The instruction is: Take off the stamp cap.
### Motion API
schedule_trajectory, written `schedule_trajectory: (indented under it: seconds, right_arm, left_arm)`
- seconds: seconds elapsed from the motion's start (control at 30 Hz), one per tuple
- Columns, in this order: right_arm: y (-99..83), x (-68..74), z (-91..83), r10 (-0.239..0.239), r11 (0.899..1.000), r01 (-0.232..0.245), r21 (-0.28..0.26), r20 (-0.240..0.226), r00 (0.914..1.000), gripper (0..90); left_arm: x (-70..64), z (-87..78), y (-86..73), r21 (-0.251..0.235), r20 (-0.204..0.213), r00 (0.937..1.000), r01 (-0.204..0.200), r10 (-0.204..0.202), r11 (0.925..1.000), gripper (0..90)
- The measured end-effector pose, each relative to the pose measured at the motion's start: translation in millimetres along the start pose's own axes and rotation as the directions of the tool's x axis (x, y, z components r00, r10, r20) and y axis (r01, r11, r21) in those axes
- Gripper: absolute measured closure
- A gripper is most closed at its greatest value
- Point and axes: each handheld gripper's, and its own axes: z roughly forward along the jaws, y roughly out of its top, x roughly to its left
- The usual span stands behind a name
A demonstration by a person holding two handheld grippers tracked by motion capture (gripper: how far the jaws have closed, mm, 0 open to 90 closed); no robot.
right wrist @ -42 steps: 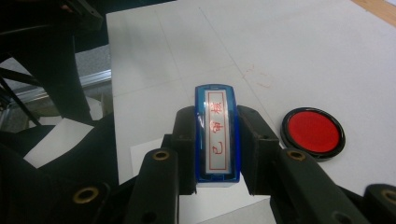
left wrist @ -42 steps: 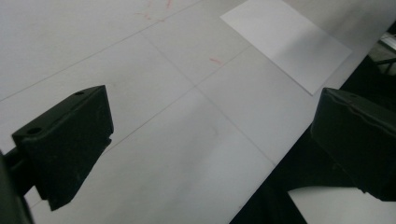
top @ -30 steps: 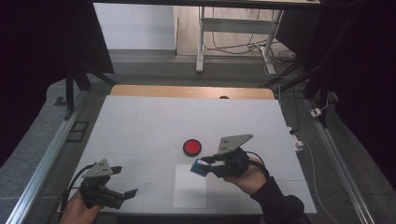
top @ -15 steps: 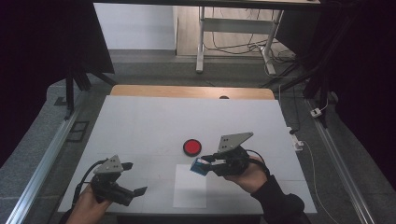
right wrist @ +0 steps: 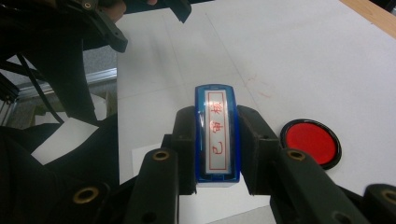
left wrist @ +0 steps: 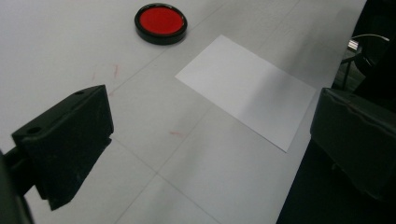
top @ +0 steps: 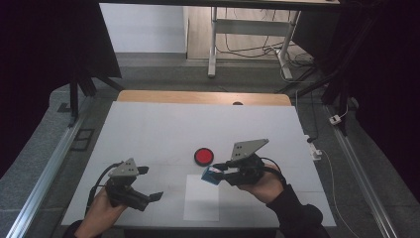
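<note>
Right now your right gripper (right wrist: 217, 140) is clamped on the blue stamp (right wrist: 217, 135) by its long sides, held off the table above the sheet of paper (top: 202, 197) with the red ink pad (top: 203, 156) just beyond, likely so it can go to pad or paper next. The stamp's long axis runs out along the jaws, its lettered face turned up toward the camera. Your left gripper (top: 143, 184) waits wide open and empty near the paper's left edge, perhaps to steady it.

ink pad (top: 203, 156) behind paper sheet (top: 202, 204) on table (top: 158, 129) | stamp (top: 210, 174) over sheet's far edge
</note>
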Motion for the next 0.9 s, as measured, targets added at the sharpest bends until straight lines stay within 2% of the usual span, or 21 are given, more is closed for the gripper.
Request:
schedule_trajectory:
  seconds: [0.17,0.27,0.47,0.7,0.9]
  right_arm:
    - [2.5,0.4,-1.0,-0.004,1.000,0.004,-0.004,-0.001,1.0000,70.2]
    - [3.1,0.2,-1.0,-0.013,1.000,0.013,-0.007,-0.002,0.9999,70.2]
    - [4.9,1.1,-1.6,-0.019,1.000,0.019,-0.006,-0.006,0.9998,70.2]
    - [7.2,1.7,-0.5,-0.033,0.999,0.033,-0.011,-0.013,0.9994,70.2]
    - [9.0,2.6,1.1,-0.039,0.999,0.038,-0.016,-0.019,0.9991,70.2]
  left_arm:
    - [-1.0,5.7,9.5,0.002,0.014,0.9992,-0.036,0.036,0.9993,0.0]
    - [-1.2,10.7,15.8,0.001,0.034,0.9974,-0.064,0.064,0.9979,0.0]
    - [-2.4,22.1,23.7,0.000,0.080,0.9925,-0.093,0.093,0.9956,0.2]
    - [-1.4,32.6,32.8,-0.015,0.151,0.9816,-0.116,0.117,0.9931,0.0]
    - [-2.0,45.2,41.6,-0.011,0.177,0.9740,-0.142,0.142,0.9898,0.0]
